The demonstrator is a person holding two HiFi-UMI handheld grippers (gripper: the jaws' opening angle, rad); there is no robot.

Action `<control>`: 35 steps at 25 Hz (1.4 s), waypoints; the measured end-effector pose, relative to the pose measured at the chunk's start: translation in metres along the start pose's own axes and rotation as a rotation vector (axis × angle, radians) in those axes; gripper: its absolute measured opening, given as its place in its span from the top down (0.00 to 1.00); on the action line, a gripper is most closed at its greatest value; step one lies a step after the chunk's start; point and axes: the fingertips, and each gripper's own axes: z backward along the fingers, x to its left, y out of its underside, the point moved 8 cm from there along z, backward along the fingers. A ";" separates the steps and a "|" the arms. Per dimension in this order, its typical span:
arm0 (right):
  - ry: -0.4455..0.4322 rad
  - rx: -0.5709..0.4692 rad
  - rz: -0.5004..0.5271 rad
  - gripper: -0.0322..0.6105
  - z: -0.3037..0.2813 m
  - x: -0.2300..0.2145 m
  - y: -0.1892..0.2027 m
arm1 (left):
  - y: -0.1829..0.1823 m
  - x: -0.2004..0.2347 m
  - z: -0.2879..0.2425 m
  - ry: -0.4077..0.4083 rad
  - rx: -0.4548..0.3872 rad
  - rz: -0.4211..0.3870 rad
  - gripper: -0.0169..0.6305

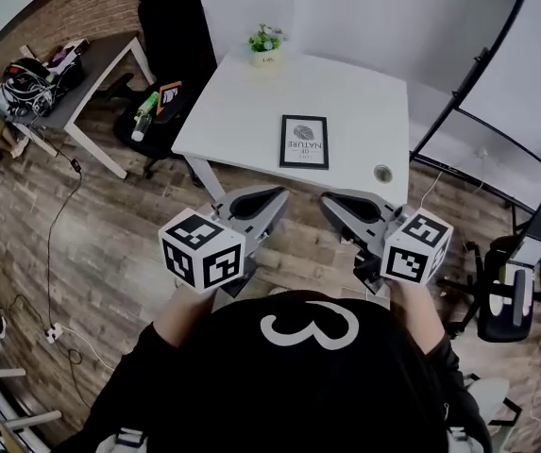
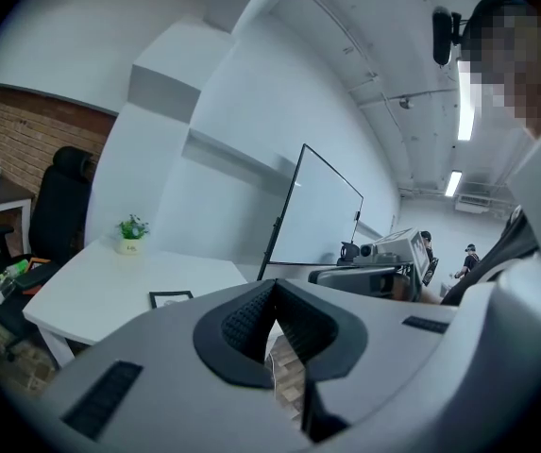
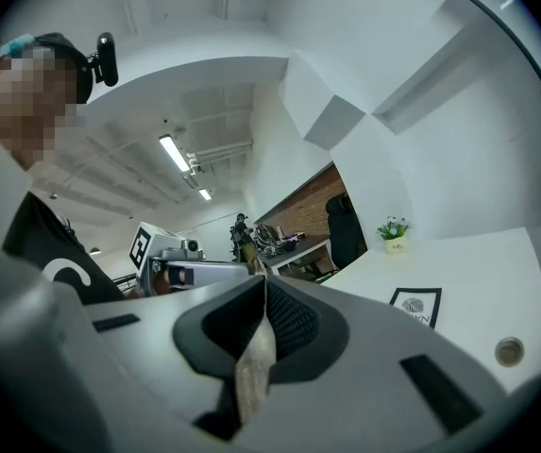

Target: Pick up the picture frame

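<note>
Head view: picture frame point(image 1: 304, 142) lies flat on the white table point(image 1: 232, 111), near its front edge; left gripper point(image 1: 278, 196) and right gripper point(image 1: 330, 200) short of the table, side by side, jaws closed together, both empty.

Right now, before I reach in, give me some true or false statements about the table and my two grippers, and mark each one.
1. The picture frame lies flat on the white table. True.
2. The left gripper is clamped on the frame. False: its jaws are together on nothing, and it is short of the frame.
3. The potted plant stands at the table's far edge. True.
4. The right gripper has its jaws wide apart. False: they are together and empty.
5. The plant sits on top of the frame. False: the two are apart, with bare tabletop between them.
</note>
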 end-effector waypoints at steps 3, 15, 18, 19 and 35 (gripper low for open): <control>0.004 0.006 0.003 0.91 -0.030 -0.007 -0.006 | -0.007 0.029 0.005 0.006 -0.006 0.003 0.95; 0.078 0.050 -0.013 0.91 -0.083 -0.027 -0.004 | -0.010 0.095 0.005 0.045 0.003 0.032 0.95; 0.095 0.050 -0.010 0.91 -0.081 -0.032 -0.008 | -0.015 0.098 -0.002 0.065 0.005 0.031 0.95; 0.099 0.049 -0.010 0.91 -0.079 -0.034 -0.009 | -0.016 0.099 -0.005 0.069 0.006 0.031 0.95; 0.076 0.055 -0.098 0.91 -0.107 -0.127 -0.017 | -0.023 0.157 -0.074 0.048 0.091 0.079 0.95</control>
